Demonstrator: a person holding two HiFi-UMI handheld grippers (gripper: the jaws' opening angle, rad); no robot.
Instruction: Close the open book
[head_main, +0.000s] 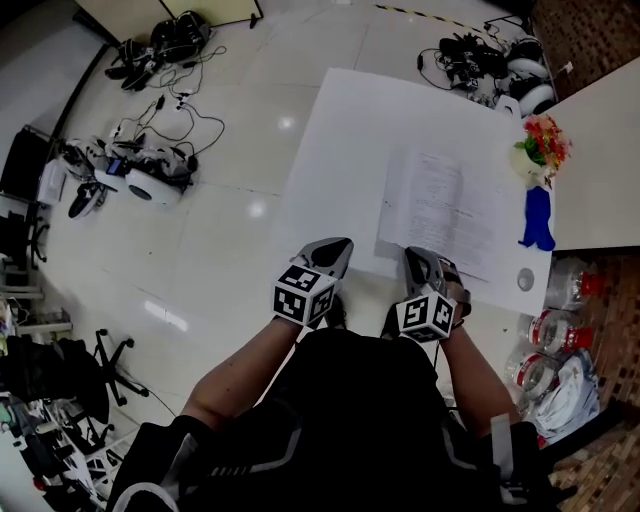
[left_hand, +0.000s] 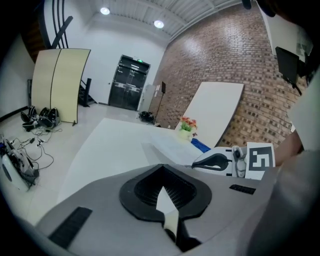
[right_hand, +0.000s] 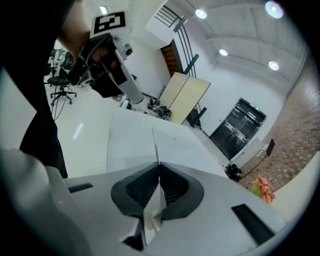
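Note:
The open book (head_main: 440, 210) lies flat on the white table (head_main: 340, 150), its printed pages facing up. My right gripper (head_main: 416, 256) sits at the book's near left corner. In the right gripper view its jaws (right_hand: 159, 172) are shut on a thin white page (right_hand: 155, 145), which stands edge-on and runs away from the pads. My left gripper (head_main: 338, 247) hovers over bare table just left of the book, apart from it. Its jaws (left_hand: 162, 172) are shut with nothing between them. The left gripper view shows the book (left_hand: 172, 145) ahead and the right gripper (left_hand: 215, 161) beside it.
A small vase of flowers (head_main: 540, 145) and a blue object (head_main: 537, 220) stand at the table's right edge beyond the book. A white disc (head_main: 525, 278) lies near the book's right corner. Bottles (head_main: 555, 330) sit on the floor to the right. Cables and gear (head_main: 140, 170) lie on the floor to the left.

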